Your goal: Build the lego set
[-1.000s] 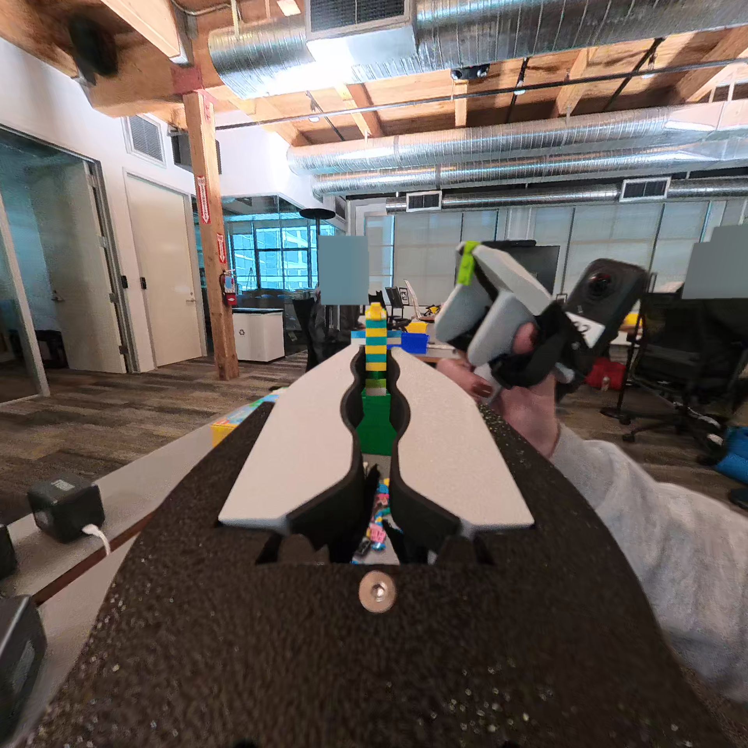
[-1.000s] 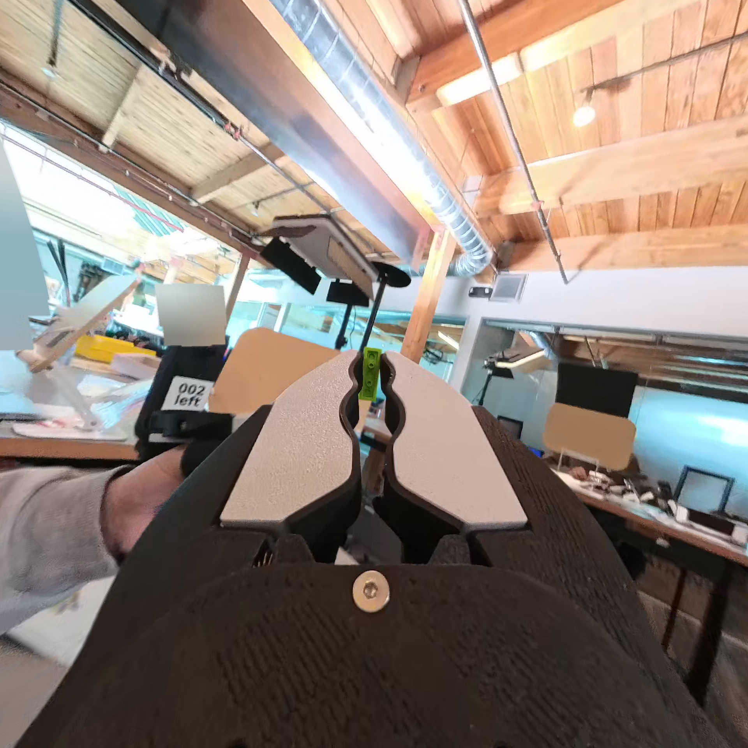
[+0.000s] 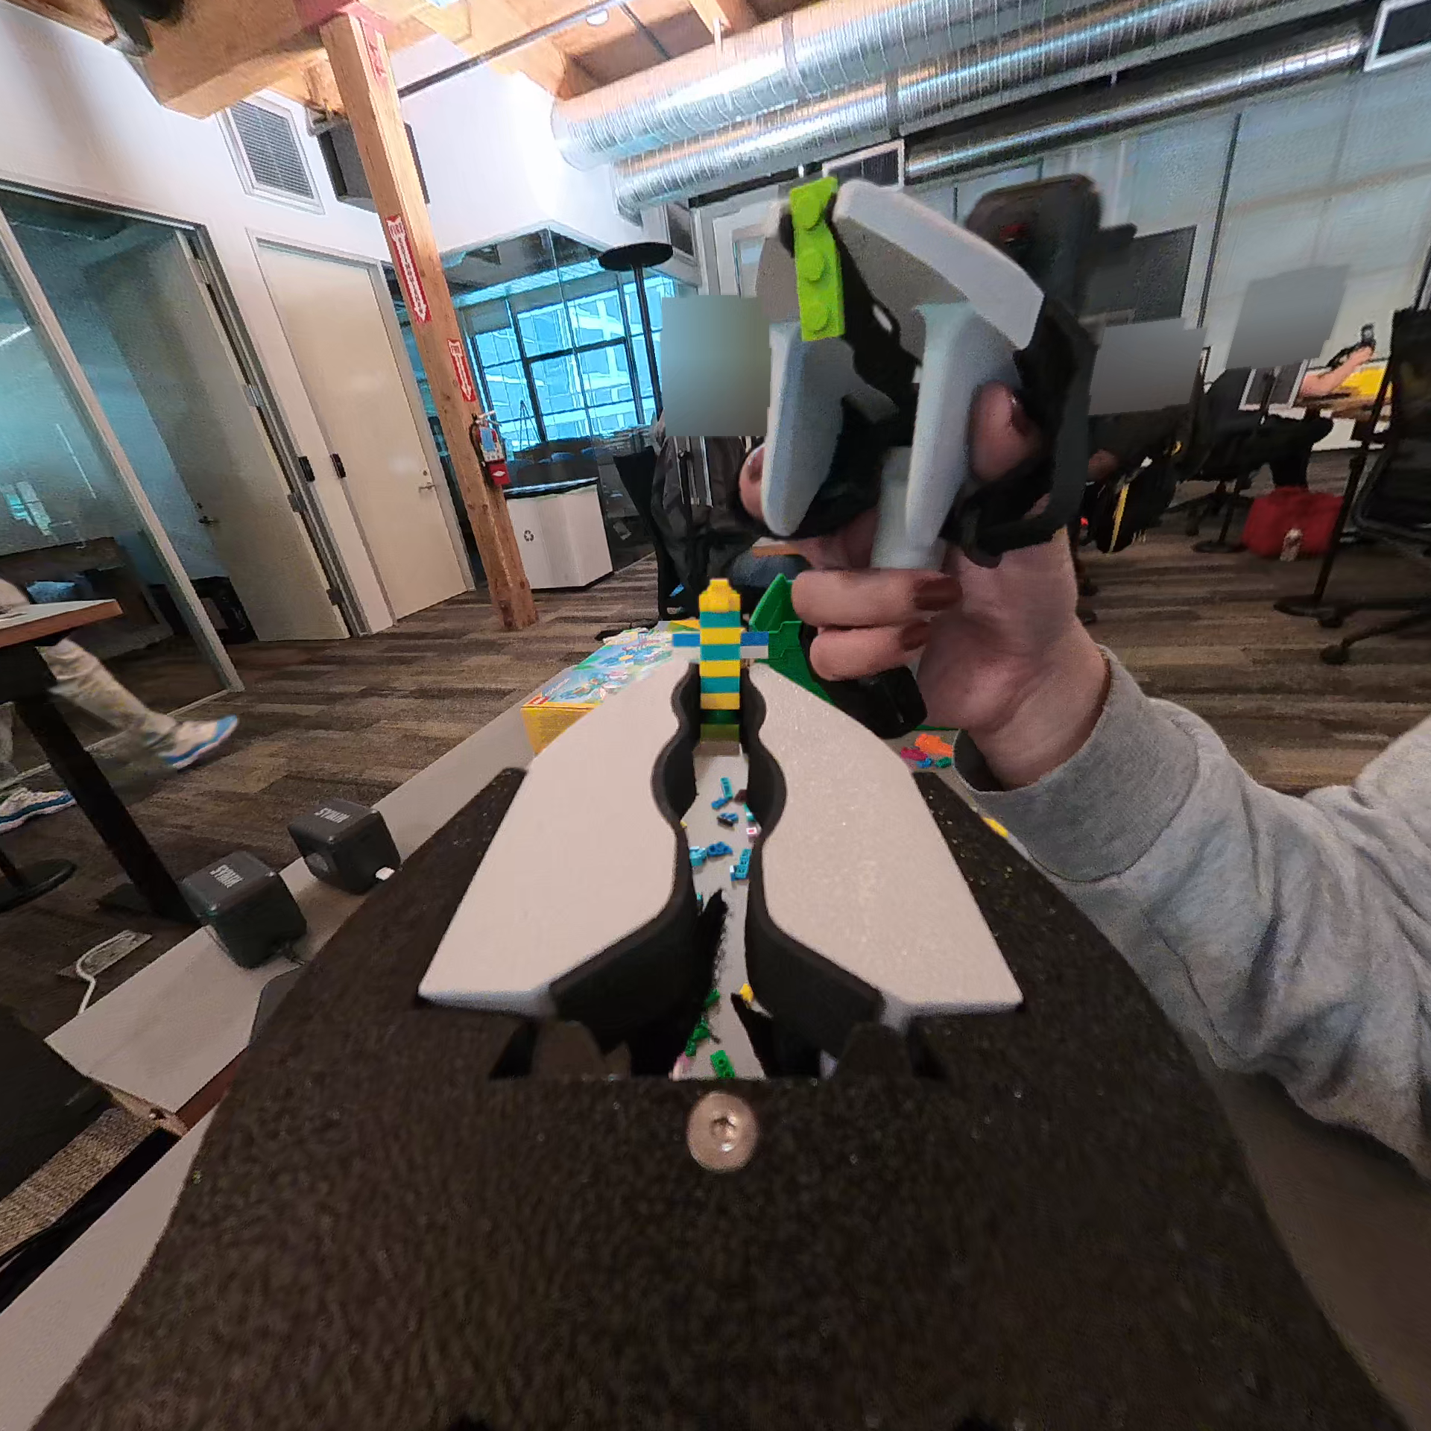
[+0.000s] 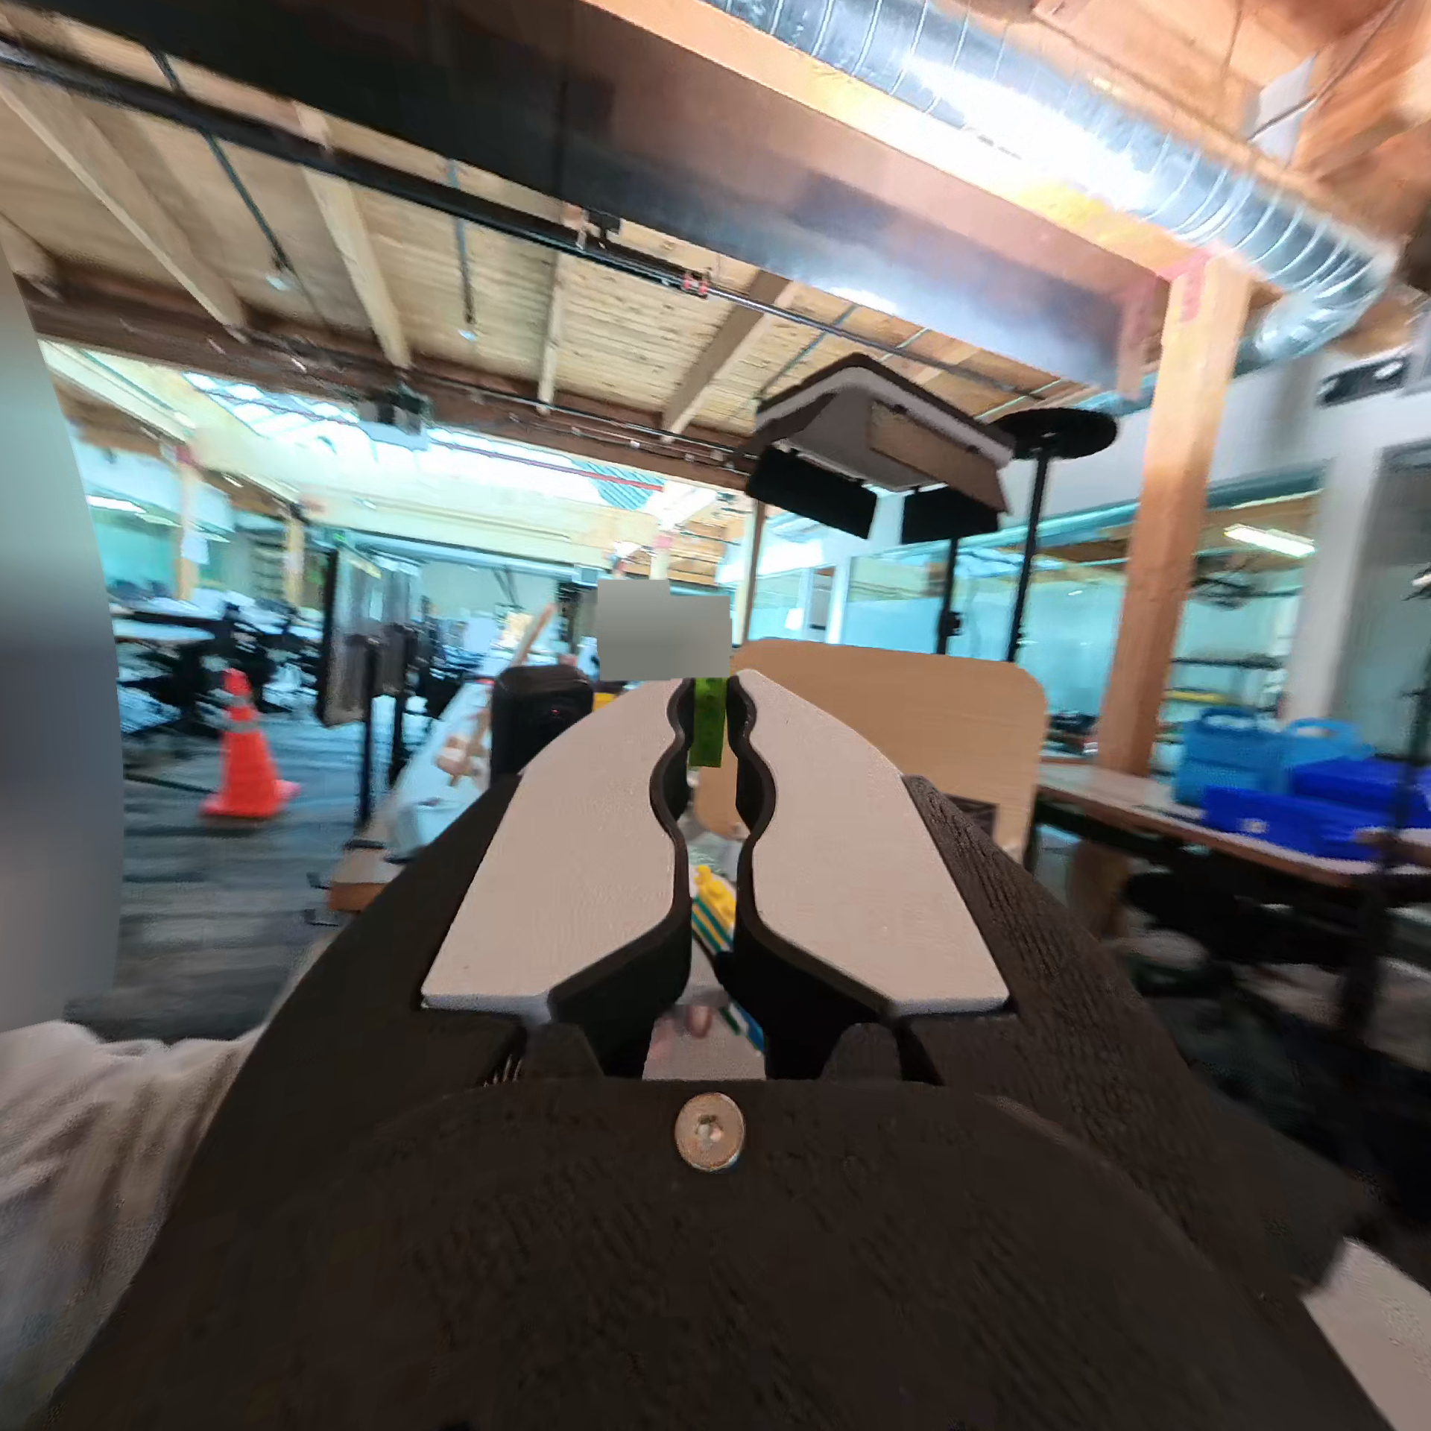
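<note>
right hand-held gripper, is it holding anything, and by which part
A lime green plate, pinched at one end between the right hand-held gripper fingertips.

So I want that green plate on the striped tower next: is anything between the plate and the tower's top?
Nothing visible: the green plate hangs above the tower with only open air between.

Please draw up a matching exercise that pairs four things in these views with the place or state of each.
Things:
1. lime green plate
2. striped tower
3. loose small pieces
4. yellow box

Places or states:
A. scattered on the table
B. pinched in the right tongs
C. lying flat on the table's far end
D. gripped at its green base by the left tongs

Pairs: 1-B, 2-D, 3-A, 4-C
</note>
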Motion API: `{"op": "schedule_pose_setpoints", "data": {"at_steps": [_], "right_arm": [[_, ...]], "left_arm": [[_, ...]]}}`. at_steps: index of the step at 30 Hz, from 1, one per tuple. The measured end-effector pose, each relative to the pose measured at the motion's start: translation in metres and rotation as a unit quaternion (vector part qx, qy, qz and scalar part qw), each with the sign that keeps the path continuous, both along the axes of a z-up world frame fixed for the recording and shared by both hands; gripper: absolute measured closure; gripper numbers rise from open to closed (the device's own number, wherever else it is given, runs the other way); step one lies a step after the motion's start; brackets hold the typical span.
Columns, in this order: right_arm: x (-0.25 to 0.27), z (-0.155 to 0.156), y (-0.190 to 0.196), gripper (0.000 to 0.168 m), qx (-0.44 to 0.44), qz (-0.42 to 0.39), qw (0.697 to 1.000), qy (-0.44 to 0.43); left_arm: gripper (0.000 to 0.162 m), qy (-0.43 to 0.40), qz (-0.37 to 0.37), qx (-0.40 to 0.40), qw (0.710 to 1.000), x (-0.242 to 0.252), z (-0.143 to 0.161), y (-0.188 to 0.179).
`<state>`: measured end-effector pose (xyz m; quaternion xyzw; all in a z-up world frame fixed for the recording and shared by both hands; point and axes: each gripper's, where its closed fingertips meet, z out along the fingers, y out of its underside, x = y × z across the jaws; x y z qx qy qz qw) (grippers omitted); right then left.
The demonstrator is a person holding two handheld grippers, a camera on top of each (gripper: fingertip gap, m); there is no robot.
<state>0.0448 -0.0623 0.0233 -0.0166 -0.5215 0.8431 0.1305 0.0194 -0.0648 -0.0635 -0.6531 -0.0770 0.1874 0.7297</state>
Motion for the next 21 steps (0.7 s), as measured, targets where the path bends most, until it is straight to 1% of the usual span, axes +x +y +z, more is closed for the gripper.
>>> {"op": "schedule_pose_setpoints", "data": {"at_steps": [3, 7, 10, 15, 21], "right_arm": [[-0.002, -0.006, -0.004, 0.162, 0.003, 0.059, 0.997, -0.039], [-0.009, -0.015, -0.007, 0.162, 0.010, 0.105, 0.991, -0.087], [-0.010, -0.023, -0.009, 0.162, 0.035, 0.117, 0.987, -0.102], [-0.008, -0.027, -0.014, 0.162, 0.047, 0.125, 0.986, -0.103], [-0.008, -0.025, -0.018, 0.162, 0.030, 0.131, 0.986, -0.101]], "left_arm": [[0.154, 0.005, -0.010, -0.011, 1.000, 0.006, 0.001, 0.002], [0.154, 0.002, -0.033, -0.008, 0.999, 0.017, 0.005, 0.008], [0.154, -0.006, -0.058, 0.026, 0.998, 0.022, 0.013, 0.009], [0.154, -0.008, -0.076, 0.059, 0.995, 0.023, 0.022, 0.003], [0.154, -0.025, -0.101, 0.085, 0.991, 0.021, 0.023, -0.002]]}}
